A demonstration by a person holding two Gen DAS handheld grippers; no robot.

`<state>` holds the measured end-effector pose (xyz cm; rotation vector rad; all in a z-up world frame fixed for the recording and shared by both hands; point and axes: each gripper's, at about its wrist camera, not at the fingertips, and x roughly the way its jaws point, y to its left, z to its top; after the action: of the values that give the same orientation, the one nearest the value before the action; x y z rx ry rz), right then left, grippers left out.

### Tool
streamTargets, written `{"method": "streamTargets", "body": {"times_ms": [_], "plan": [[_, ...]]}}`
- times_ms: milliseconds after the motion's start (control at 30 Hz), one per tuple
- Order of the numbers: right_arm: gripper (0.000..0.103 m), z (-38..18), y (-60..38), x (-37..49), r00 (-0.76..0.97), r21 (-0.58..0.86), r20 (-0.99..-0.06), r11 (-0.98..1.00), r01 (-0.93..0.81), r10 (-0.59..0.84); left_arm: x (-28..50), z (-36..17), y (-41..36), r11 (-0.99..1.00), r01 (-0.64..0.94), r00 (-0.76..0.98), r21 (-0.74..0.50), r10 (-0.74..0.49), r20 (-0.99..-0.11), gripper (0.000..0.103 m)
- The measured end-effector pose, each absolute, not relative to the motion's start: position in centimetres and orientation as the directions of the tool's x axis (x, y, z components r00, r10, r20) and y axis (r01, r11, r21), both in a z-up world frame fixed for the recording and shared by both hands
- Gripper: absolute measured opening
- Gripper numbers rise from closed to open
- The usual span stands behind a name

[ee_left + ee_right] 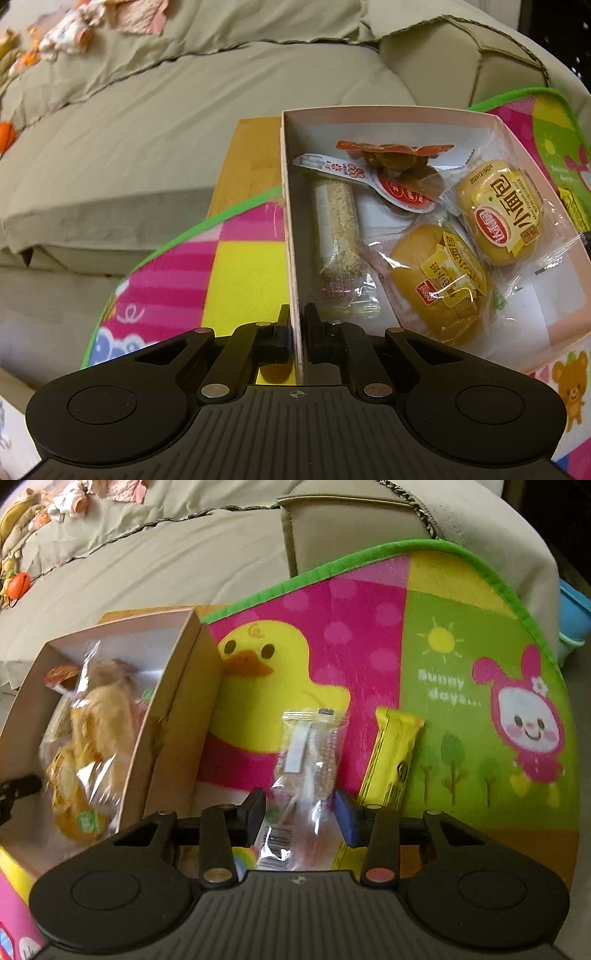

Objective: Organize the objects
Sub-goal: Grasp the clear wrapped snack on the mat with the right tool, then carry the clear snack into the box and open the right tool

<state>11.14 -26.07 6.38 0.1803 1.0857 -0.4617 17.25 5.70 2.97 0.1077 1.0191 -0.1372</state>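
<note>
Your left gripper [297, 328] was clamped on the thin cardboard side wall of the open pink box [291, 221], one black finger outside and one inside, jaws nearly together. The box was shallow and rectangular with a white floor, resting on a fuzzy, brightly printed mat [236, 266] edged in green. Inside it lay a clear-wrapped sesame bar [338, 243], long and grainy, along the gripped wall; two round, glossy yellow buns in crinkly transparent wrappers [439, 284] [498, 218]; and a small jelly cup with a red and white peel lid [399, 192] near the far end.

Your right gripper [301, 806] had its fingers at a moderate gap, straddling a second clear-wrapped sesame bar [310, 760] that lay flat on the mat [369, 635], just beside the box's outer wall [173, 716]. Blur made it impossible to tell whether the pads pressed on the wrapper. A slim yellow foil bar [393, 757] lay just to the right of it, almost parallel. Behind the mat sat a rumpled beige fabric sofa [166, 561]
</note>
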Motion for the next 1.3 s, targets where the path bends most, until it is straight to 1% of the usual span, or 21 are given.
{"method": "streamTargets", "body": {"times_ms": [133, 267, 400, 467, 600, 667, 767, 867, 1000, 1133, 1300], "plan": [[0.036, 6.5, -24.3, 9.7, 0.351, -0.068, -0.905, 0.896, 0.438, -0.24, 17.2, 2.9, 5.6, 0.986, 0.161, 0.513, 0.032, -0.056, -0.856, 0.009], [0.036, 6.2, -22.3, 7.1, 0.314, -0.042, -0.924, 0.874, 0.483, -0.218, 16.7, 2.8, 5.7, 0.983, 0.178, 0.52, 0.05, -0.051, -0.853, 0.009], [0.038, 6.0, -20.1, 4.7, 0.29, -0.045, -0.932, 0.863, 0.503, -0.218, 16.9, 2.8, 5.8, 0.979, 0.198, 0.517, 0.038, -0.071, -0.853, 0.009], [0.04, 6.0, -19.4, 4.3, 0.283, -0.074, -0.929, 0.866, 0.494, -0.24, 17.0, 2.8, 6.0, 0.972, 0.231, 0.516, 0.037, -0.09, -0.852, 0.009], [0.04, 5.7, -18.9, 4.7, 0.27, -0.121, -0.918, 0.853, 0.508, -0.291, 17.0, 2.7, 6.4, 0.97, 0.243, 0.502, 0.016, -0.112, -0.858, 0.009], [0.035, 5.8, -18.3, 4.9, 0.261, -0.138, -0.917, 0.855, 0.501, -0.3, 17.0, 2.7, 6.6, 0.972, 0.235, 0.495, 0.004, -0.116, -0.861, 0.009], [0.035, 6.6, -17.0, 4.6, 0.253, -0.118, -0.924, 0.843, 0.525, -0.287, 17.2, 2.8, 6.9, 0.974, 0.225, 0.48, -0.018, -0.127, -0.868, 0.01], [0.035, 8.7, -14.8, 3.5, 0.257, -0.104, -0.923, 0.829, 0.549, -0.287, 17.0, 2.9, 7.1, 0.972, 0.233, 0.466, -0.024, -0.133, -0.875, 0.01], [0.035, 12.9, -11.2, 2.3, 0.259, -0.105, -0.92, 0.823, 0.559, -0.294, 17.1, 3.0, 7.3, 0.973, 0.225, 0.443, -0.045, -0.143, -0.885, 0.009], [0.035, 19.0, -8.3, 1.6, 0.302, -0.102, -0.897, 0.814, 0.571, -0.324, 17.5, 3.3, 7.6, 0.975, 0.212, 0.413, -0.068, -0.153, -0.898, 0.009], [0.035, 26.7, -5.6, 3.0, 0.383, -0.126, -0.831, 0.807, 0.577, -0.404, 17.3, 3.3, 8.4, 0.978, 0.174, 0.39, -0.115, -0.176, -0.904, 0.01]]}}
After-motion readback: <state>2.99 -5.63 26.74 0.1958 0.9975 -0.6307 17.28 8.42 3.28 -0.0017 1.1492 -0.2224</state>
